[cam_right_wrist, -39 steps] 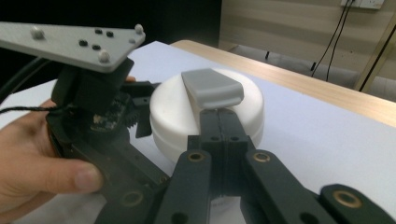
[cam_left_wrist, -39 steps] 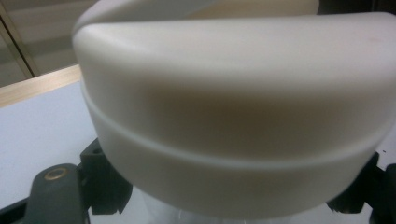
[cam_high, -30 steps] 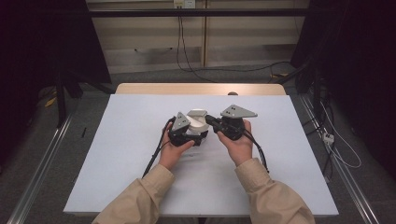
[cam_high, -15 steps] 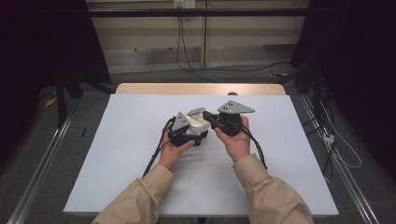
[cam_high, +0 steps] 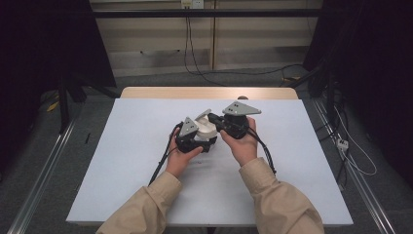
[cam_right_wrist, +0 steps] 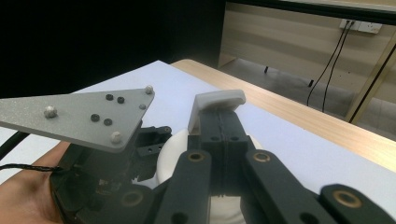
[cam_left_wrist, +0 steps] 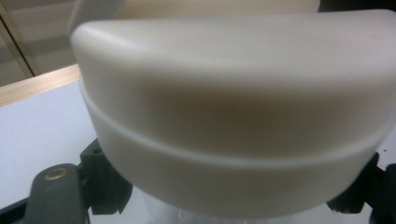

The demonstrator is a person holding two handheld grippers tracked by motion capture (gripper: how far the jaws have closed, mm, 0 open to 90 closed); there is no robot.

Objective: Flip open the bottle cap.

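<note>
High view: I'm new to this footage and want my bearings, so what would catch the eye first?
At the middle of the white table, both hands meet over a cream lidded container. The left gripper is clamped on its body, which looms close in the left gripper view. The right gripper, its jaws closed, pinches the lid's small upright tab.

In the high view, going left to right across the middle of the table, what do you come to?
Bare white table top → left gripper → white container → right gripper with its grey plate → right hand → bare table top.
</note>
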